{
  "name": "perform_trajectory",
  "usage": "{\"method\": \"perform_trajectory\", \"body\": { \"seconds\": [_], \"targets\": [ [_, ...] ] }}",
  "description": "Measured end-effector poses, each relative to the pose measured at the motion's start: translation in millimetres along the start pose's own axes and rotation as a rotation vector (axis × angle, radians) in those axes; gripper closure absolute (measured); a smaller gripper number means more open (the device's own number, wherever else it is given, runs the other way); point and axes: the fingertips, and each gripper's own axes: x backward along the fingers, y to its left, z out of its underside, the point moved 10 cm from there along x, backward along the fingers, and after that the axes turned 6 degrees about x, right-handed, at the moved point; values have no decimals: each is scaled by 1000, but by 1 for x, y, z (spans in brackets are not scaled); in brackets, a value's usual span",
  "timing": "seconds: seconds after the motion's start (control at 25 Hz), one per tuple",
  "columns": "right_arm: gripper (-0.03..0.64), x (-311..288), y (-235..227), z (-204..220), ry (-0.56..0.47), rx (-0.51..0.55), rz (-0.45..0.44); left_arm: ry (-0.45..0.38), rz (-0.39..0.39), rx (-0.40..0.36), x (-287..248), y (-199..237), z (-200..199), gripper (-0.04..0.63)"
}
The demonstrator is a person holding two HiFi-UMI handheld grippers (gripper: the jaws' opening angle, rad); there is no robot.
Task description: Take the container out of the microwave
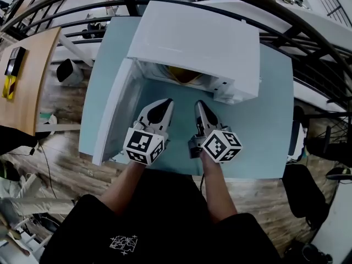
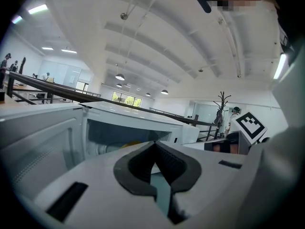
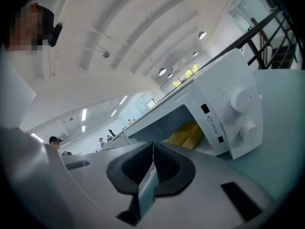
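While the microwave (image 1: pixel 192 40) stands open at 12 o'clock, container (image 1: pixel 184 77) inside, left gripper (image 1: pixel 166 101) and right gripper (image 1: pixel 199 104) show fingers closed, empty.

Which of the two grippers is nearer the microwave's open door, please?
The left gripper: it sits right beside the door, which is swung open at the left; the right gripper is farther off.

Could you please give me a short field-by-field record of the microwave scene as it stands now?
microwave: white, on the light blue table
door: open, swung to the left in the head view
container: yellow, inside the microwave
left gripper: jaws together, empty, before the opening
right gripper: jaws together, empty, before the opening
task state: container not yet out
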Motion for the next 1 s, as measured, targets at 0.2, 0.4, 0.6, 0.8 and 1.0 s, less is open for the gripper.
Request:
{"method": "perform_trajectory", "body": {
  "seconds": [0.2,0.4,0.6,0.8,1.0],
  "targets": [
    [611,-14,-9,1,0,-32,22,11,0,10,-12,5,3,588],
    [611,-28,-19,4,3,-80,64,18,-2,20,-24,10,6,588],
    [611,-41,-27,13,1,-123,109,25,3,27,-34,16,12,588],
    [611,-47,-35,21,-8,-174,133,37,9,29,-42,19,16,588],
    [611,-53,-44,27,-15,-228,154,44,8,32,-53,24,19,588]
  ]
}}
